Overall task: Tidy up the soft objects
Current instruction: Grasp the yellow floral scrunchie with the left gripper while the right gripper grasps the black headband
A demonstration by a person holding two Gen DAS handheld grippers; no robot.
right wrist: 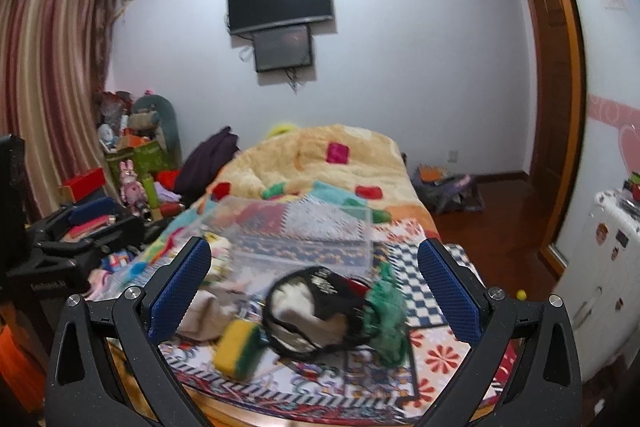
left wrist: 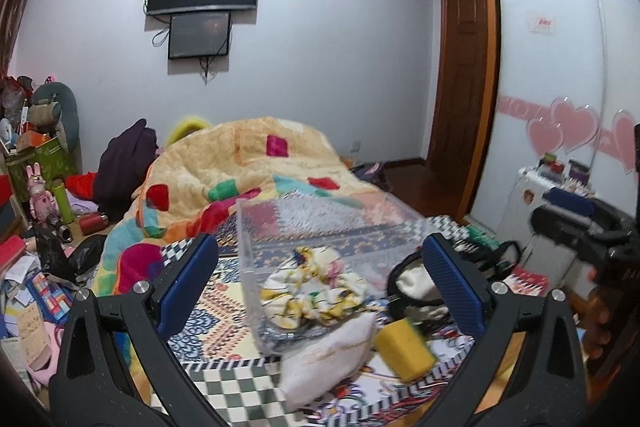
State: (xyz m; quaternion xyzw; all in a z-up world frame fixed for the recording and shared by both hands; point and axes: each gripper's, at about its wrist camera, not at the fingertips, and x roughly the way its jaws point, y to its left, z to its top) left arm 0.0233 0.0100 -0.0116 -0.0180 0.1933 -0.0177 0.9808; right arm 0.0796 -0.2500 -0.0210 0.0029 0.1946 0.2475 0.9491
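A clear plastic box (left wrist: 320,227) stands on the patterned bed; it also shows in the right wrist view (right wrist: 296,235). A floral scrunchie (left wrist: 316,287) lies inside it at the near side. In front lie a white pouch (left wrist: 332,355), a yellow-green sponge (left wrist: 404,347) and a black-and-white eye mask (left wrist: 416,287). The right wrist view shows the sponge (right wrist: 236,347), the eye mask (right wrist: 316,311) and a green scrunchie (right wrist: 390,319). My left gripper (left wrist: 320,267) is open and empty above the box's near edge. My right gripper (right wrist: 314,267) is open and empty above the eye mask.
A yellow fleece blanket (left wrist: 248,163) is heaped at the far end of the bed. Clutter, boxes and toys (left wrist: 40,207) crowd the floor at left. A white cabinet (right wrist: 600,267) stands at right. The other gripper (left wrist: 592,227) shows at right.
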